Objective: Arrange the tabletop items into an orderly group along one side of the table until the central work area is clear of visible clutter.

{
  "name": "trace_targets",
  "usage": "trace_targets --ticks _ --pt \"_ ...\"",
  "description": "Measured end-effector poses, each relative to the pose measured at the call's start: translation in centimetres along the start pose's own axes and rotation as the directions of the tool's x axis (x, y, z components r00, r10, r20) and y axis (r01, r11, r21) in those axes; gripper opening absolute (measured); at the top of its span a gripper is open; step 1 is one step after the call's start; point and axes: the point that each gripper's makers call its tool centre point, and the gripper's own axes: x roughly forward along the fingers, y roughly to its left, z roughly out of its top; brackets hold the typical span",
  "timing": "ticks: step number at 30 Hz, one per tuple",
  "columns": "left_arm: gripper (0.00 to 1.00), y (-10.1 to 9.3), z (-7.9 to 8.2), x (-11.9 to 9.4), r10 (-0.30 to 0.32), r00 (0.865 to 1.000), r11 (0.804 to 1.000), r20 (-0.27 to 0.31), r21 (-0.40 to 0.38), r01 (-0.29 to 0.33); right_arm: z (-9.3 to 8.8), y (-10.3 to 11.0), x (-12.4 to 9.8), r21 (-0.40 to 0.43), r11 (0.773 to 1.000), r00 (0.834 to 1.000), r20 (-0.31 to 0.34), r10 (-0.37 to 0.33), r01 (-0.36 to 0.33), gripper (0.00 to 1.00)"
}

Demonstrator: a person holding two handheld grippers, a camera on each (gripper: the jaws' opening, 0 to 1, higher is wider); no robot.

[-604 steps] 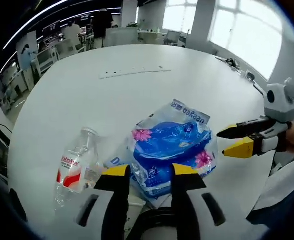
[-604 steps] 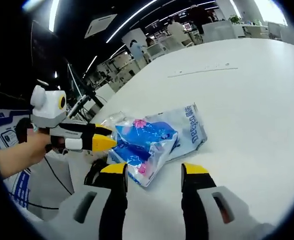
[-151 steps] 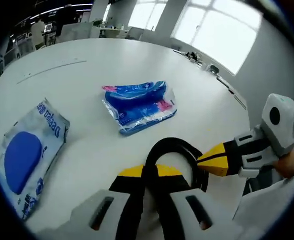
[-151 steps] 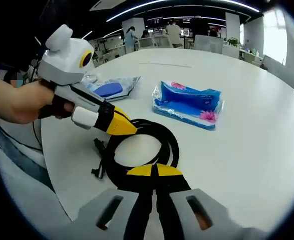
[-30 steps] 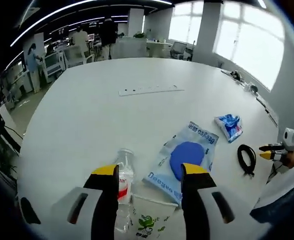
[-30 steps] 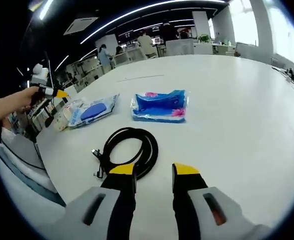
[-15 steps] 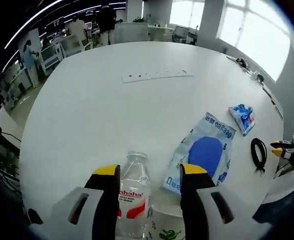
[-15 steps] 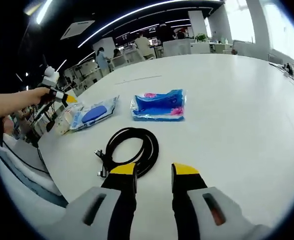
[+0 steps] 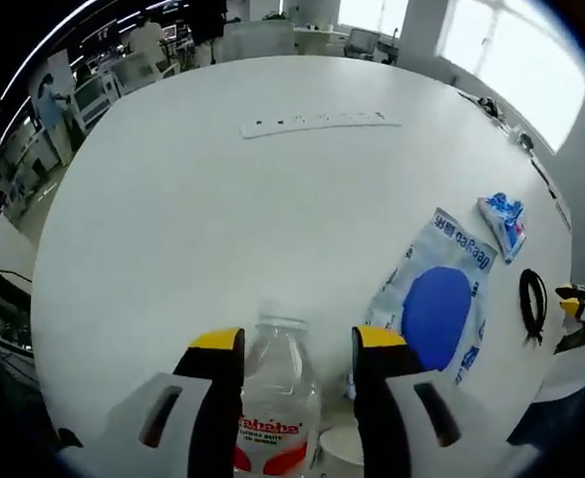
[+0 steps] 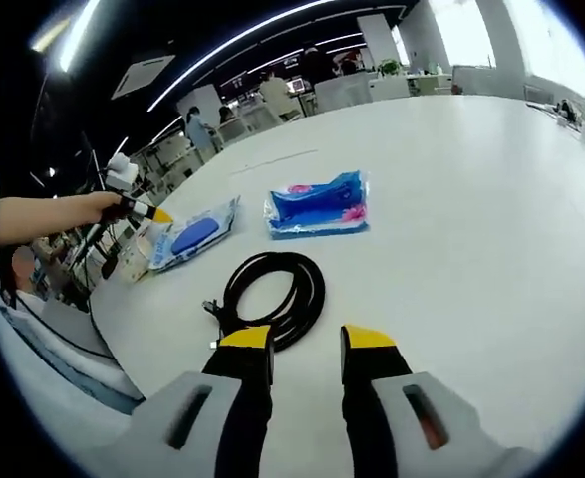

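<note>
In the left gripper view, our left gripper (image 9: 290, 349) has come down over the plastic water bottle (image 9: 277, 403), which now sits between the spread jaws; half a second ago it was further off. A paper cup (image 9: 337, 448) stands just beside the bottle, and the wipes pack with the blue oval (image 9: 437, 314) lies to its right, the blue tissue pack (image 9: 504, 221) beyond. We judge the bottle is the next item to group. In the right gripper view, our right gripper (image 10: 305, 344) hangs released near the coiled black cable (image 10: 277, 289), which is not held.
</note>
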Motion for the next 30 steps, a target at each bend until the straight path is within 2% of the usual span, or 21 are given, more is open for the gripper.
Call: trace_targets --ticks 3,7,13,19,21,25,26,27,28,30 --pt "0.40 0.3 0.0 0.3 0.003 1.000 1.000 0.003 -0.018 -0.003 -0.3 0.2 -0.2 -0.001 1.000 1.000 -0.007 -0.002 0.002 0.24" --pt "0.38 0.8 -0.6 0.9 0.033 0.999 0.999 -0.029 0.025 -0.032 -0.7 0.6 -0.2 -0.008 1.000 1.000 -0.014 0.000 0.000 0.23" --pt "0.34 1.4 -0.9 1.5 0.062 0.997 0.998 -0.050 0.033 -0.061 -0.8 1.0 -0.1 0.010 1.000 1.000 -0.023 0.000 0.001 0.19" --pt "0.36 1.3 -1.0 2.3 0.063 0.996 0.997 -0.069 0.059 -0.059 -0.7 1.4 -0.2 0.004 1.000 1.000 -0.020 0.013 -0.013 0.20" --pt "0.34 1.1 -0.8 2.2 0.046 0.996 0.998 -0.072 0.053 -0.043 -0.9 1.5 -0.2 0.021 1.000 1.000 -0.021 0.020 -0.019 0.20" --pt "0.34 1.2 -0.8 2.1 0.041 0.997 0.997 -0.059 0.070 -0.037 -1.2 1.6 -0.2 0.020 1.000 0.999 -0.027 0.020 -0.019 0.20" --pt "0.32 1.1 -0.8 2.1 0.038 0.998 0.997 -0.051 0.075 -0.034 -1.1 1.5 -0.3 0.021 1.000 0.999 -0.026 0.019 -0.019 0.19" --pt "0.26 0.8 -0.5 2.1 0.019 0.999 0.994 -0.033 0.105 -0.015 -0.9 1.5 -0.3 0.025 1.000 1.000 -0.017 0.017 -0.016 0.19" --pt "0.24 0.7 -0.8 2.1 0.017 0.999 0.993 -0.049 0.114 -0.011 -0.7 1.5 -0.4 0.029 0.999 1.000 -0.008 0.017 -0.016 0.19" --pt "0.23 0.7 -0.6 2.0 0.029 0.999 0.993 -0.039 0.116 -0.024 -0.5 1.4 -0.5 0.034 0.999 1.000 0.000 0.014 -0.014 0.17"
